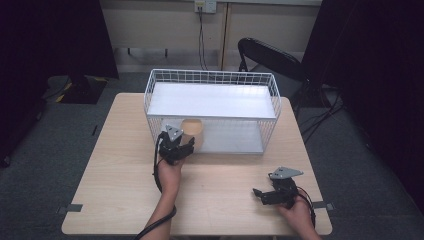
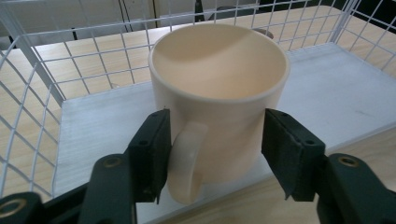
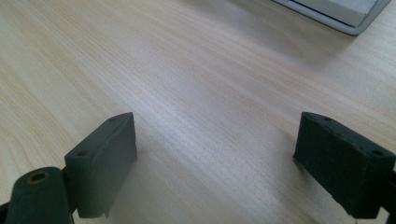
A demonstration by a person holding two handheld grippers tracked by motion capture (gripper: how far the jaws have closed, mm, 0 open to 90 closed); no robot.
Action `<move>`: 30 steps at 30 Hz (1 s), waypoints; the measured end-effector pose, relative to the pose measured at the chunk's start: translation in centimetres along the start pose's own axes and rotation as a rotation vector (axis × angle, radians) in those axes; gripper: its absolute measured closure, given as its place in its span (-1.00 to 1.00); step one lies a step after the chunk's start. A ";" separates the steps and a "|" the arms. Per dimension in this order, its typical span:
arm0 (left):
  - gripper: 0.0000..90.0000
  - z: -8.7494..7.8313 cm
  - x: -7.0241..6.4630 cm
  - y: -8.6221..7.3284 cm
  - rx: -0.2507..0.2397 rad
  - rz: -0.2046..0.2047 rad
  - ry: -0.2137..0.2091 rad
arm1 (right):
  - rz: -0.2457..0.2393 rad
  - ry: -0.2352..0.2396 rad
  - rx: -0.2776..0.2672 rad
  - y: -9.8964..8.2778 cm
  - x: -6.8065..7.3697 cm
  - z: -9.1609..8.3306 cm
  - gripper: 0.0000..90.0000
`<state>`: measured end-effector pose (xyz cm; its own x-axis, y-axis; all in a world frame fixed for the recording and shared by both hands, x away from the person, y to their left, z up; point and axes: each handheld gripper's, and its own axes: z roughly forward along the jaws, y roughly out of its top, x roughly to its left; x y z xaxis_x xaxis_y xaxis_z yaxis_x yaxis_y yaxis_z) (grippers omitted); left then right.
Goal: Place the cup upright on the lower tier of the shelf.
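Note:
A cream mug [image 2: 219, 88] stands upright on the lower white shelf [image 2: 336, 88] of a white wire rack [image 1: 212, 76], at its front left, with its handle [image 2: 187, 161] turned toward me. My left gripper [image 2: 215, 149] is shut on the mug, one black pad beside the handle and the other against the opposite wall. In the high view the mug [image 1: 192, 131] sits just beyond the left gripper [image 1: 182, 146] at the rack's open front. My right gripper [image 1: 257, 194] rests low over the table's front right, open, with bare wood between its pads [image 3: 215, 158].
The rack stands at the back middle of the light wood table [image 1: 120, 165] and has a white upper shelf [image 1: 212, 100]. A black folding chair [image 1: 270, 57] stands behind the table's right corner. Cables trail on the grey floor at the right.

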<state>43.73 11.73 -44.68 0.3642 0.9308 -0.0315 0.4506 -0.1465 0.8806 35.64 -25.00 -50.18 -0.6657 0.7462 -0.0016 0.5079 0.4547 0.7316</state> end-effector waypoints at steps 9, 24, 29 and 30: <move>0.30 0.9 -0.2 -0.2 0.014 -0.002 0.020 | 0.000 0.000 0.000 0.0 0.0 0.0 -0.73; -0.49 0.1 1.1 -0.6 0.052 -0.067 0.008 | 0.000 0.000 0.000 0.0 0.0 0.0 -0.73; -0.62 -0.3 1.1 -0.6 0.056 -0.070 -0.011 | 0.000 0.000 0.000 0.0 0.0 0.0 -0.73; -0.64 -0.5 1.0 -0.6 0.055 -0.069 -0.018 | 0.000 0.000 0.000 0.0 0.0 0.0 -0.73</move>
<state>43.43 12.96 -45.05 0.3455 0.9331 -0.1000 0.5192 -0.1012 0.8487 35.64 -25.00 -50.18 -0.6658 0.7461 -0.0014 0.5080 0.4547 0.7316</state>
